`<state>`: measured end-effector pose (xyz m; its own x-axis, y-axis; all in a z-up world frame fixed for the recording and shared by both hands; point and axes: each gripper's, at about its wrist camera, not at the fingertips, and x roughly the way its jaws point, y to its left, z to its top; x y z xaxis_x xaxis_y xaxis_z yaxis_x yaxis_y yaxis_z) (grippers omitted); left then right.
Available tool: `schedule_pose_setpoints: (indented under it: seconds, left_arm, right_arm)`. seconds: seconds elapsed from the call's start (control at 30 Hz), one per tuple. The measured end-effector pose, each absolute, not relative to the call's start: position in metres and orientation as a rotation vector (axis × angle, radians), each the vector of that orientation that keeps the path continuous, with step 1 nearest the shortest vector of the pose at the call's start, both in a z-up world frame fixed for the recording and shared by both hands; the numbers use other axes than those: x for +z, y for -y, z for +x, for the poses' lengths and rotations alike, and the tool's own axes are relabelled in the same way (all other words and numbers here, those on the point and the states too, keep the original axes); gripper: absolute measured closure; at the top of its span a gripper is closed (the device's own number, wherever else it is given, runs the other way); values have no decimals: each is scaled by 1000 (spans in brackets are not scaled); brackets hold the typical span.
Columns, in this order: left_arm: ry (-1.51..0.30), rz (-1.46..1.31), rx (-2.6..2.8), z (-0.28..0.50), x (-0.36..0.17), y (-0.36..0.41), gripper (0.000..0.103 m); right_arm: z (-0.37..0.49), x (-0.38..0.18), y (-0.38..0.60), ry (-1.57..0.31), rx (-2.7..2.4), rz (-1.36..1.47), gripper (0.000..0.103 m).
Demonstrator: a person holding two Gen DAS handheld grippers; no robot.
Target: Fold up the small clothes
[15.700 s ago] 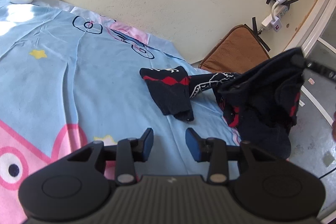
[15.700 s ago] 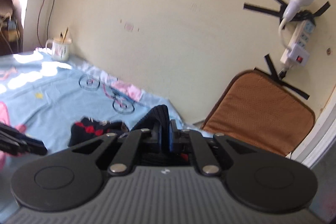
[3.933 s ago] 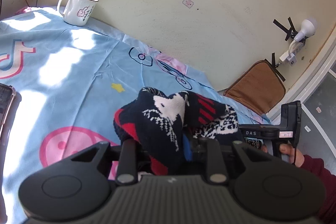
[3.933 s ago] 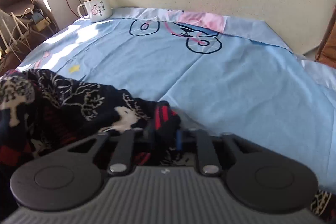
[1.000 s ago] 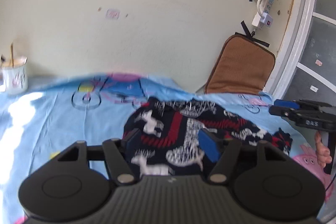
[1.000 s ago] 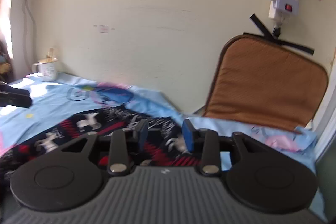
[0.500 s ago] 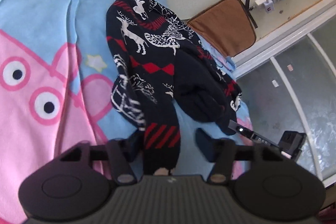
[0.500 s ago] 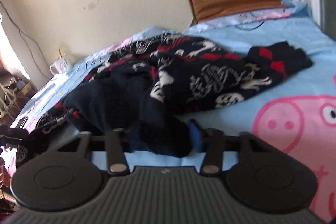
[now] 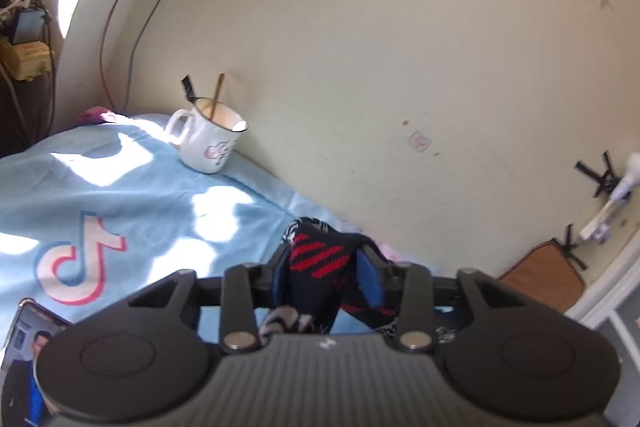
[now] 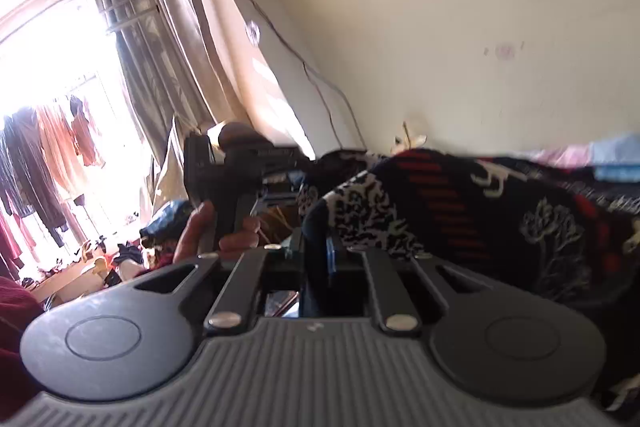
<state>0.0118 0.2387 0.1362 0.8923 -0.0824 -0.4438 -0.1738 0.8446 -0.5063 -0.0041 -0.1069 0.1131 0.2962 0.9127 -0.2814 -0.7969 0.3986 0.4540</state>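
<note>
A dark navy knitted garment (image 9: 318, 253) with red stripes and white reindeer figures hangs bunched between the blue pads of my left gripper (image 9: 323, 269), above the blue bed sheet (image 9: 140, 195). The left jaws are opening, but the pads still press the cloth. In the right wrist view the garment (image 10: 500, 211) stretches off to the right. One dark edge of it is pinched in my right gripper (image 10: 316, 247), whose narrow jaws are opening slightly. A hand (image 10: 204, 227) holds the left gripper beyond it, at the garment's far end.
A white mug (image 9: 208, 143) with a stick in it stands by the wall. A phone (image 9: 28, 339) lies at the lower left of the sheet. A brown cushion (image 9: 548, 275) and a taped power strip (image 9: 600, 223) sit at the right. Curtains (image 10: 160, 75) frame a bright window.
Half a second ago the garment lay on the bed with both grippers at its near edge. Both have since swung left with it, and it now hangs between them.
</note>
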Motion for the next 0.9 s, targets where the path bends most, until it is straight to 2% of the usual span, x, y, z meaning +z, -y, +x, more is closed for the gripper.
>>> schedule_pose_setpoints:
  seconds: [0.07,0.2,0.3,0.37,0.4,0.47,0.57,0.7,0.77,0.83,0.87,0.9]
  left_arm:
    - [-537,-546,30,11,118,-229,59]
    - [-593,-521,-97,-10,91,-209,52]
    - [-607,-510,-203,-28,82,-187,43]
    - [-620,-483,-263,-35,79,-169,37]
    - [-633,-459,-283,-39,77,-157,30]
    - [-656,-409,-283,-47,74,-141,22]
    - [-700,-385,-261,-57,62,-132,19]
    - [-780,-460,-217,-56,41,-140,19]
    - [-786,-501,-221,-57,37,-142,21]
    - [-792,-531,-242,-54,34,-141,26]
    - [-797,-539,-251,-51,33,-139,32]
    - [-805,-542,-262,-47,30,-136,45]
  right_arm:
    - [-1,89,92,-627,1062,156,82]
    - [-16,79,158,-566,953,188,81]
    - [-21,81,218,-523,756,264,72]
    - [-19,79,246,-506,620,279,60]
    - [-19,76,257,-509,560,275,59]
    - [-13,68,270,-538,468,258,57]
    - [-5,47,283,-624,421,310,57]
    - [-8,22,282,-728,471,430,57]
    - [-17,15,276,-781,549,567,50]
    - [-21,4,268,-830,604,670,45]
    - [-23,0,263,-828,609,707,45]
    - [-24,-2,259,-821,610,717,45]
